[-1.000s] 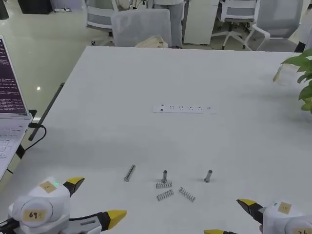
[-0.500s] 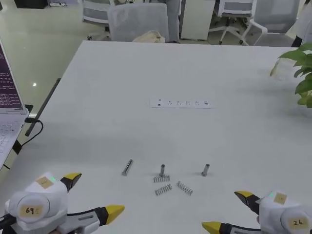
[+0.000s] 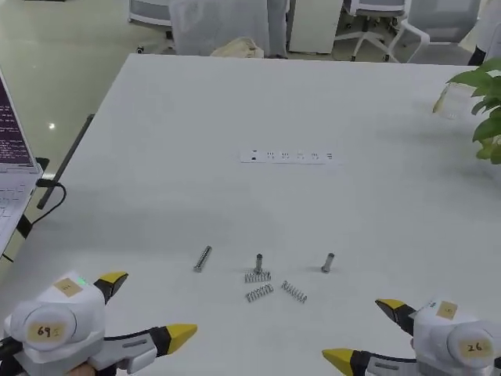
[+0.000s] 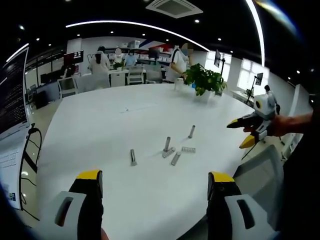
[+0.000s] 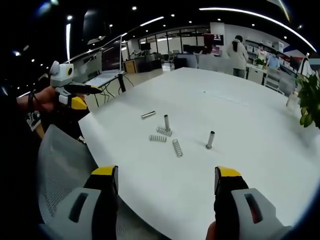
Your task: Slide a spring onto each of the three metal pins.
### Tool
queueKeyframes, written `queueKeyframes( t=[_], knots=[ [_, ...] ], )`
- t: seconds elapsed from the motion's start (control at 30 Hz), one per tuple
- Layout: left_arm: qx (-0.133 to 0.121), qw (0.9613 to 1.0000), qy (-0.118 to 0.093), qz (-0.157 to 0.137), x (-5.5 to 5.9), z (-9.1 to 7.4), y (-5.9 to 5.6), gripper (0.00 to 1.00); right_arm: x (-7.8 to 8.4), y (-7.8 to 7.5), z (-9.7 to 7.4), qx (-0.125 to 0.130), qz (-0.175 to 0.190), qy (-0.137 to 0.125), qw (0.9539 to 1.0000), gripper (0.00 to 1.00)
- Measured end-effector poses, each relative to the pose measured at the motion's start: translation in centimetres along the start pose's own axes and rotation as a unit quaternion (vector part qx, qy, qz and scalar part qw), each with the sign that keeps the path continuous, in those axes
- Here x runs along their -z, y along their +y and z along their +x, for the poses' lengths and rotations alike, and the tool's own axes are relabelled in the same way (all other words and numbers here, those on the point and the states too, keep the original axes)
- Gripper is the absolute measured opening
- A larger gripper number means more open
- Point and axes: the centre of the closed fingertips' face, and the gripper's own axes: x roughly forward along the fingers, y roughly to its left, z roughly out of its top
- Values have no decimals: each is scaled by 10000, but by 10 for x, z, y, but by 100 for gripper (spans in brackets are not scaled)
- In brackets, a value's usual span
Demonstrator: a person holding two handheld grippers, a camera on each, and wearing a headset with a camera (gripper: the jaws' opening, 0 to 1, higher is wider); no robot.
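White table (image 3: 235, 110) takes up most of the head view, with an open laptop (image 3: 12, 157) at its left edge and a leafy plant (image 3: 481, 110) at its right. At the near edge the left gripper (image 3: 149, 307) and the right gripper (image 3: 362, 331) hover above the top. Each has its yellow-tipped jaws spread wide with nothing between them, and both are well short of the parts. A power strip (image 3: 288, 157) lies flat mid-table.

Nearer, the three metal pins sit in a row. The left pin (image 3: 203, 258) lies on its side, while the middle pin (image 3: 258, 262) and the right pin (image 3: 328, 262) stand upright. The three springs lie loose just in front. The first spring (image 3: 257, 276) rests at the middle pin's foot, and the second spring (image 3: 259, 293) and third spring (image 3: 293, 291) are just beside it.

By my judgement no spring is threaded on a pin, so all three remain to be done. The fallen pin probably needs standing up or holding first.
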Motion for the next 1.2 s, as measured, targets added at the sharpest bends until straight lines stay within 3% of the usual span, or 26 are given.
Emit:
queueKeyframes(
  t=[0.27,0.57,1.2],
  knots=[
    [45,10000,-12,-85,-1,8,3,84,2,2,1,-30,55,46,10000,78],
    [180,9997,136,124,-3,20,1,84,4,0,2,-73,41,118,9999,77],
    [185,9996,234,7,0,52,22,81,3,3,-1,-151,27,214,9997,76]
  ],
)
